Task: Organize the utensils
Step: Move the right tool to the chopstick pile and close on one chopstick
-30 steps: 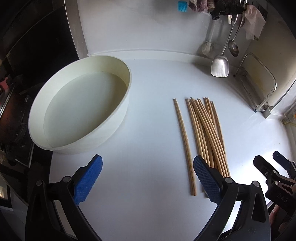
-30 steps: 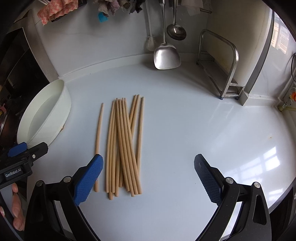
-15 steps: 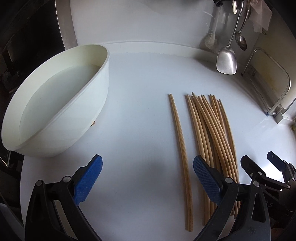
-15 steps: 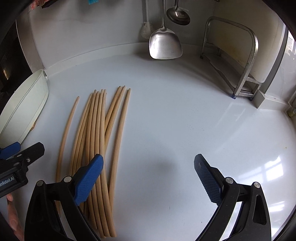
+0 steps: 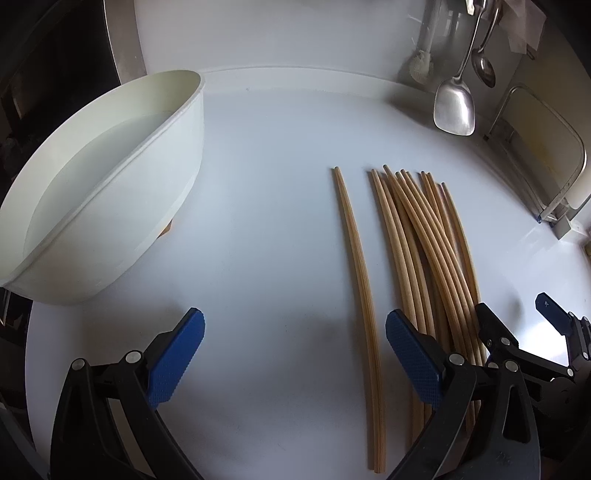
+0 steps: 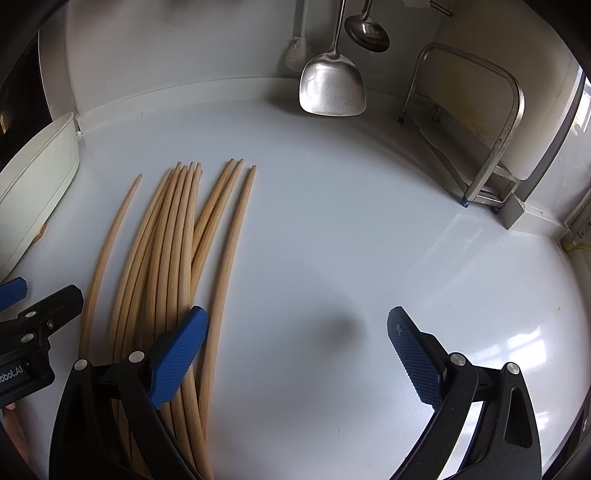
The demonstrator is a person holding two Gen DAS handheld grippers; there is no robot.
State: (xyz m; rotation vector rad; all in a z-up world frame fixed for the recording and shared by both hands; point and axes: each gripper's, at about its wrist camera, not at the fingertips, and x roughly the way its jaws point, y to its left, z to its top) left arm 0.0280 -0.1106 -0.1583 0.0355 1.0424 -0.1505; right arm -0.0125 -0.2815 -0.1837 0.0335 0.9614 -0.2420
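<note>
1. At the far left of the white bench (image 5: 258,229) stands a wide, shallow white bowl (image 5: 110,199); nothing shows inside it.
2. The left gripper (image 5: 293,354) hovers low over the near edge of the bench, released, with bare bench between its two blue pads and nothing held.
3. Just right of the gap's middle lies a single chopstick (image 5: 356,266), apart from the others. Its long axis runs near to far, in line with the gripper's reach, and its near end passes just inside the right-hand pad.
4. Next comes the bundle of chopsticks (image 6: 173,266), loosely stacked, some crossing, all pointing near to far like the single one.
5. The right gripper (image 6: 297,354) is also released and holds nothing. Its left pad rests over the right part of the bundle, with the last chopstick just inside the gap; the rest of the gap spans bare bench.
6. Judgement: the right gripper is nearer the bundle and needs to shift left to straddle it; the left is nearer the single chopstick.
7. Far right, a metal spatula (image 6: 332,88) and ladle (image 6: 365,31) hang on the wall beside a metal rack (image 6: 484,140).
</note>
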